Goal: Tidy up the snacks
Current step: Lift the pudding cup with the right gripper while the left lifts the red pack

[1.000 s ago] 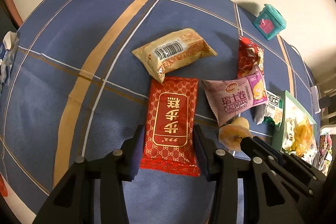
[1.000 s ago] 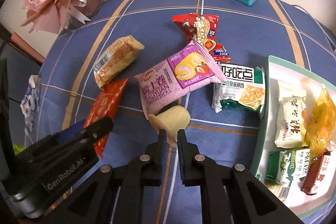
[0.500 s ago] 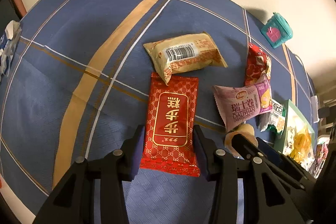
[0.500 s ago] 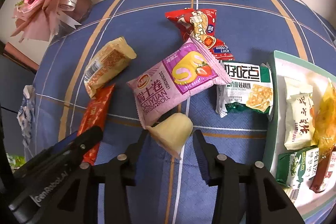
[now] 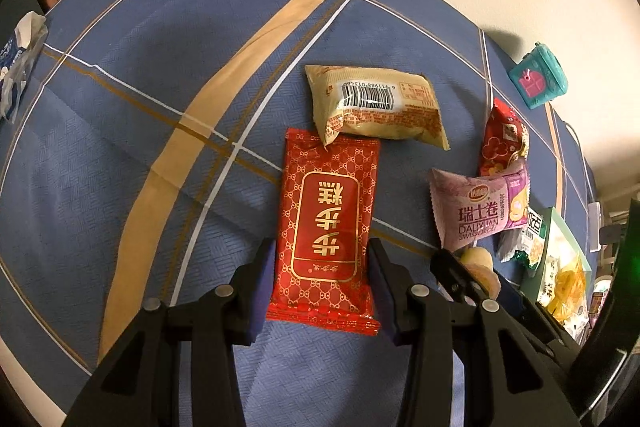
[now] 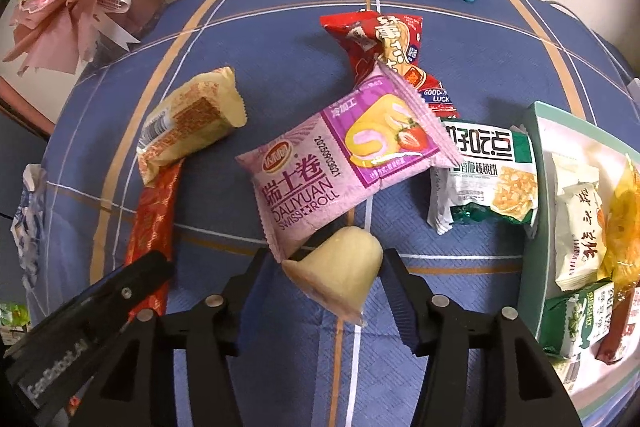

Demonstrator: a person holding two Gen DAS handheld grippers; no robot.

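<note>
Six loose snacks remain on the blue plaid cloth (image 6: 500, 59), and I place each against the pink Swiss roll packet (image 6: 344, 163), left to right.

- Left of it: red flat packet (image 5: 328, 227), lying between the spread jaws of my left gripper (image 5: 322, 281), which do not yet pinch it. Its far corner is tucked under the tan barcode packet (image 5: 376, 107); lifting may drag that packet along.
- Just below it: pale jelly cup (image 6: 340, 277), on its side between the open jaws of my right gripper (image 6: 324, 287). It touches the roll packet's corner. Being rounded, it may roll or squirt out as I close.
- Behind it: red candy bag (image 6: 384, 51).
- Right of it: green cracker packet (image 6: 488, 175), then the tray (image 6: 534, 187), already part filled.
</note>
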